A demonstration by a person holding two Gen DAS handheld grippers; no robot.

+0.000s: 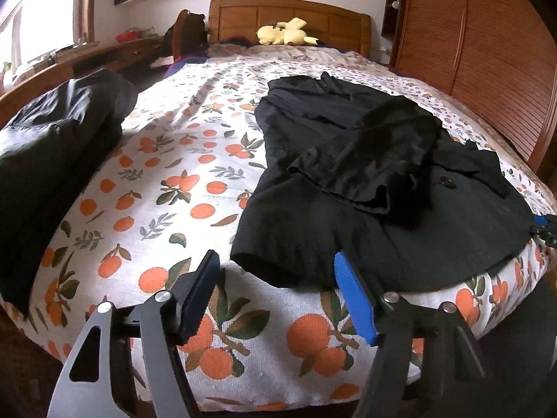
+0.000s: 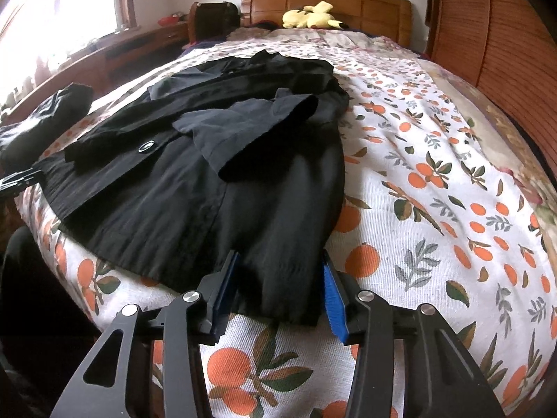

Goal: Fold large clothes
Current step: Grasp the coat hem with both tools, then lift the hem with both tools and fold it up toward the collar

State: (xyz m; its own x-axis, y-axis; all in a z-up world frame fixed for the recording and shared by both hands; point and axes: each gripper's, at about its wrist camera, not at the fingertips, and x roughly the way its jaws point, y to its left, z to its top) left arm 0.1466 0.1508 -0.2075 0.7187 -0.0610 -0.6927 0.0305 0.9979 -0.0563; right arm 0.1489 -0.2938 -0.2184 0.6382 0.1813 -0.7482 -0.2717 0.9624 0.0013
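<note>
At the far left, a second dark garment (image 1: 59, 146) lies bunched on the bed (image 1: 163, 188). The left gripper (image 1: 275, 271) is open at the near edge, the coat's (image 1: 400, 244) left hem corner between its pads but not pinched. The coat lies lengthwise mid-bed, collar far, hem near, sleeves folded across the front. The right gripper (image 2: 278, 271) straddles the right hem corner; its pads sit close beside the cloth, though a firm pinch cannot be confirmed. The coat looks thick, soft and fairly heavy, likely to sag and drag, so both hem corners seem the best holds, taken deep.
</note>
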